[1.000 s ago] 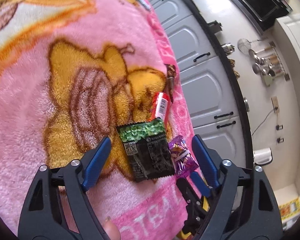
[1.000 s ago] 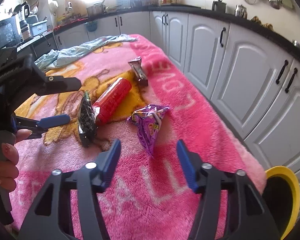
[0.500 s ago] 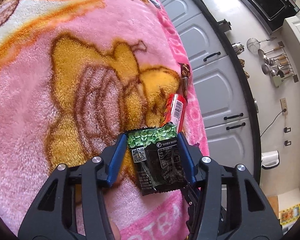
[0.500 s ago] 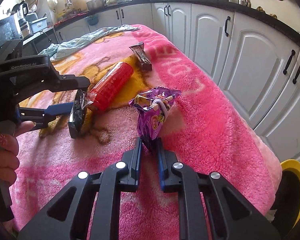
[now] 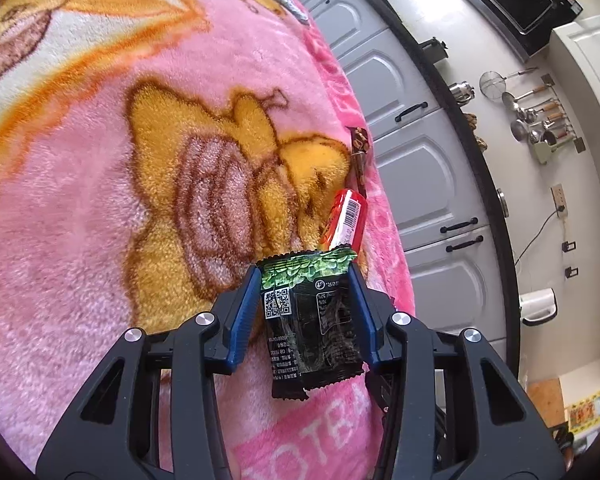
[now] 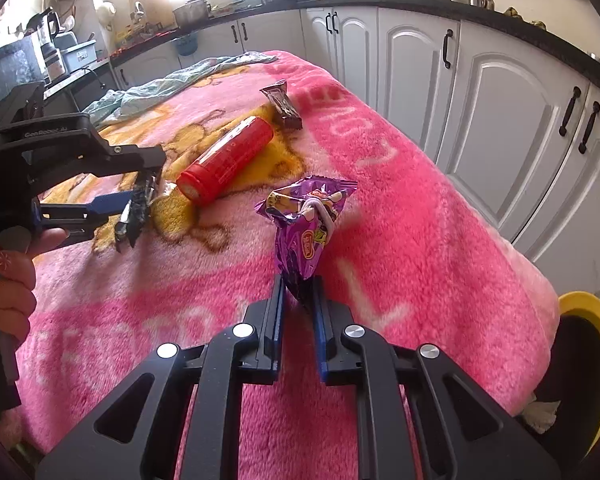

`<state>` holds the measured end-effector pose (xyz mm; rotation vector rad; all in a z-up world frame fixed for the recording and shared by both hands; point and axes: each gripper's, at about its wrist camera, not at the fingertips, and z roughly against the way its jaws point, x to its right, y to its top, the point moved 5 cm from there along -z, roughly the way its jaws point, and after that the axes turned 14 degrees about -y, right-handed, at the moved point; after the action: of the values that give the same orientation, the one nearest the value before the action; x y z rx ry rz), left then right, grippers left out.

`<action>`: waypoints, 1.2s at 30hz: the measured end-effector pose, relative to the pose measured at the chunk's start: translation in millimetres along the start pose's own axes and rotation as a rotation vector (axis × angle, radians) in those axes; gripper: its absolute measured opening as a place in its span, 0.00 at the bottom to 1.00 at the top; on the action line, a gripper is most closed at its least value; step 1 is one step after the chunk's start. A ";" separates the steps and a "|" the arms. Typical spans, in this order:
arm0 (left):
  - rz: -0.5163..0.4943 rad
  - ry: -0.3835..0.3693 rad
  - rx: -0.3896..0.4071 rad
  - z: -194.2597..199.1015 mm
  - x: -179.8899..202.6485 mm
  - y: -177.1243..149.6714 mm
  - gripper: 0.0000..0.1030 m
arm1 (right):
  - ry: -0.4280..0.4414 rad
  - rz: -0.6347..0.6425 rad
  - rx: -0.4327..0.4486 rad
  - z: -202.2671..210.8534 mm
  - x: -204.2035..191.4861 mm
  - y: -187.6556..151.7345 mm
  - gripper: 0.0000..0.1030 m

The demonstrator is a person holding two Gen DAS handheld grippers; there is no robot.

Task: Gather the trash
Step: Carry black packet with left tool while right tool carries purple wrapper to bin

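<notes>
My right gripper (image 6: 298, 300) is pinched on the bottom tip of the purple snack wrapper (image 6: 306, 224), which stands upright above its blue pads near the blanket's (image 6: 400, 220) right edge. My left gripper (image 5: 305, 300) is closing its jaws on the black-and-green snack packet (image 5: 312, 320); both pads press its side edges, and the packet buckles between them near the blanket's front edge. From the right wrist view that same packet hangs edge-on from the left gripper, a hand (image 6: 6, 276) gripping the handle. At the blanket's right front corner I see a yellow-rimmed bin (image 6: 592, 344) with something pale and crumpled inside. Farther on lie one red tube (image 6: 226, 160) and, beyond it, one brown bar wrapper (image 6: 284, 104) near the right edge. That makes four pieces. A pale green cloth (image 6: 168, 88) sits at the far edge.
</notes>
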<state>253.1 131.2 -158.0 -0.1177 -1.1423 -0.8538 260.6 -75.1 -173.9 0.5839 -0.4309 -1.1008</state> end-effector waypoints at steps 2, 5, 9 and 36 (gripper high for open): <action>-0.022 0.005 0.004 4.9 3.0 -2.0 0.34 | 0.003 -0.007 0.000 2.5 1.2 -1.5 0.12; -0.053 0.005 0.008 10.9 10.0 -3.9 0.34 | 0.008 -0.016 0.004 7.9 3.1 -3.7 0.12; -0.113 0.009 0.011 16.9 24.9 -7.7 0.34 | 0.017 -0.027 0.014 16.2 4.9 -3.0 0.12; -0.427 -0.059 -0.086 -6.1 126.5 -72.1 0.32 | -0.037 -0.081 0.111 105.3 71.8 -16.4 0.12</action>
<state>229.3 11.0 -79.1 0.0334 -1.2064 -1.2849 215.1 -169.9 -100.1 0.6843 -0.5061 -1.1715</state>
